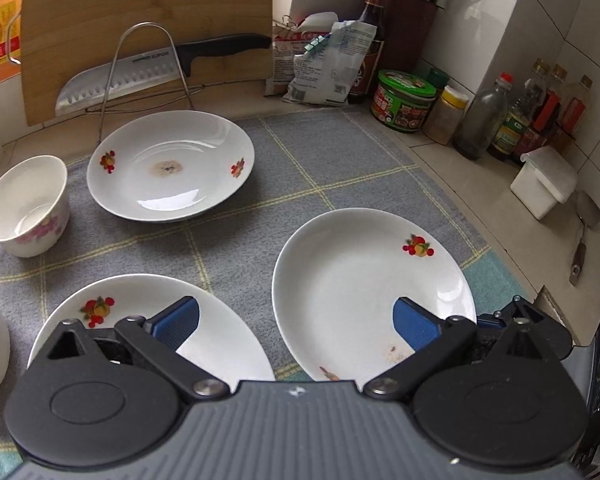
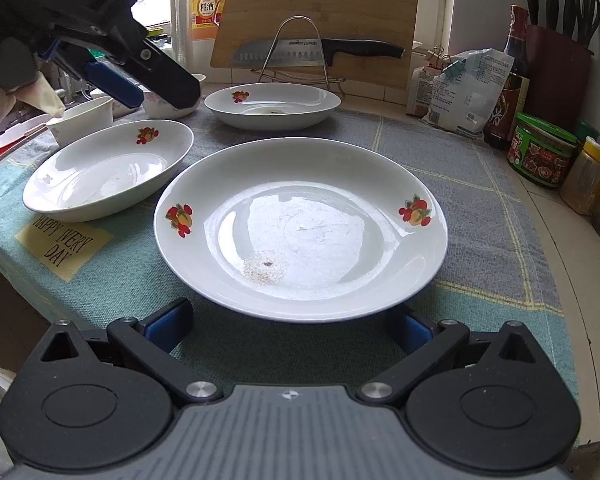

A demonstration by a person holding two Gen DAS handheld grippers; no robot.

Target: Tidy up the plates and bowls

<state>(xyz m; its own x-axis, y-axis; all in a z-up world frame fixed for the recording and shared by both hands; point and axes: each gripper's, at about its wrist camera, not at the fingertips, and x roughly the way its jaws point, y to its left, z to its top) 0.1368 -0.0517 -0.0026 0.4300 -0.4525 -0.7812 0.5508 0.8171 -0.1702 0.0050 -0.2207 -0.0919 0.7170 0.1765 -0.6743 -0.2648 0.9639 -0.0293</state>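
Three white plates with fruit prints lie on a grey-green cloth [image 2: 112,280]. The nearest plate [image 2: 300,228] [image 1: 364,280] has its rim just ahead of my open right gripper [image 2: 290,328], which holds nothing. A second plate [image 2: 108,168] [image 1: 204,332] lies to its left and a third plate [image 2: 272,106] [image 1: 168,168] farther back. My left gripper [image 1: 296,326] [image 2: 156,90] hovers open and empty over the gap between the two near plates. A white floral bowl [image 1: 24,208] stands at the left. In the right wrist view the left gripper partly hides another bowl [image 2: 86,118].
A bamboo cutting board [image 1: 148,8] leans at the back behind a wire rack [image 1: 148,64] that carries a large knife [image 1: 112,84]. Bags, a sauce bottle [image 1: 374,40], a green jar [image 1: 404,100], several bottles and a white box [image 1: 544,180] line the right side. A gloved hand [image 2: 8,68] holds the left gripper.
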